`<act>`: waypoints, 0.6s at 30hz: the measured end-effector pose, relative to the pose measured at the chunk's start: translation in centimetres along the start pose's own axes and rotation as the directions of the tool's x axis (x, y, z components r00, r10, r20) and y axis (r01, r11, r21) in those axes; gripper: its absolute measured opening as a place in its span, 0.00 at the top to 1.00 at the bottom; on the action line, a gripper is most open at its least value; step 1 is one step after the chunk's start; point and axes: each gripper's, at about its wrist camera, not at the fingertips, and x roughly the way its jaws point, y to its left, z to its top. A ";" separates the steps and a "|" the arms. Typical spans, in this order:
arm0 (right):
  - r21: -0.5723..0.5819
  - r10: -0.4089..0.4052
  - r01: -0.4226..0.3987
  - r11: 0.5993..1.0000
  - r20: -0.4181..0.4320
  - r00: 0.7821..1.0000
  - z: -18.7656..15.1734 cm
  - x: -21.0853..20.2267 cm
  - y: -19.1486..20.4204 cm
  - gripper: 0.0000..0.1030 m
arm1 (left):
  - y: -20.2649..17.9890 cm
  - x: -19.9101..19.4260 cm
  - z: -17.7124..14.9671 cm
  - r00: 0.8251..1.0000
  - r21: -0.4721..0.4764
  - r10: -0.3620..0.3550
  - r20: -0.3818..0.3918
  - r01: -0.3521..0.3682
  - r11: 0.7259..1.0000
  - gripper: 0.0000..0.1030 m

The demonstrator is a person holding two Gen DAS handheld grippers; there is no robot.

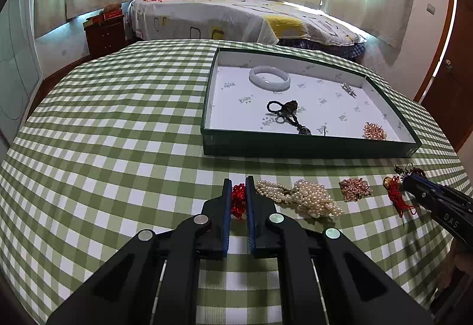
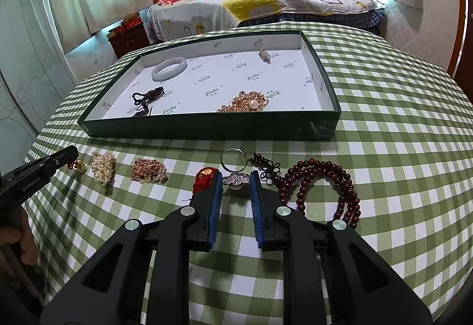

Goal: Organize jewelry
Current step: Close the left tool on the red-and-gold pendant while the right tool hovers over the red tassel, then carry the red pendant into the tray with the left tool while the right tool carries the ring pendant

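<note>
A green tray [image 1: 307, 146] [image 2: 207, 127] with a white floor holds a pale jade bangle [image 1: 269, 78] [image 2: 169, 64], a dark cord pendant [image 1: 288, 113] [image 2: 147, 96], a small silver piece [image 1: 349, 89] [image 2: 264, 55] and a gold chain pile [image 1: 375, 131] [image 2: 245, 102]. My left gripper [image 1: 237, 181] has its jaws close on both sides of a red knotted cord [image 1: 238, 200] on the cloth. My right gripper [image 2: 236, 177] is open around a silver rhinestone brooch [image 2: 235, 179]. Pearls [image 1: 301, 196] [image 2: 103, 166] lie right of the red cord.
On the checked cloth also lie a rose-gold chain pile [image 1: 354, 189] [image 2: 148, 171], a red charm with gold [image 1: 394, 192] [image 2: 204, 176], a metal ring [image 2: 234, 159] and dark red wooden beads [image 2: 319, 183]. A bed [image 1: 236, 14] stands behind the table.
</note>
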 end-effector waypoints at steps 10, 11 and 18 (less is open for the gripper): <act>-0.010 -0.002 0.002 1.000 0.033 0.999 0.4 -1.2 0.3 0.82 | -0.8 -1.9 0.8 0.999 0.017 -0.004 0.044 0.003 1.000 0.91; -0.012 -0.003 0.004 1.000 0.037 0.999 0.4 -1.4 0.4 0.82 | -0.8 -2.1 0.9 0.999 0.019 -0.005 0.048 0.004 1.000 0.91; -0.015 -0.002 0.003 1.000 0.064 0.998 0.8 -2.5 0.6 0.82 | -1.5 -3.0 1.6 0.997 0.025 -0.021 0.076 0.019 1.000 0.91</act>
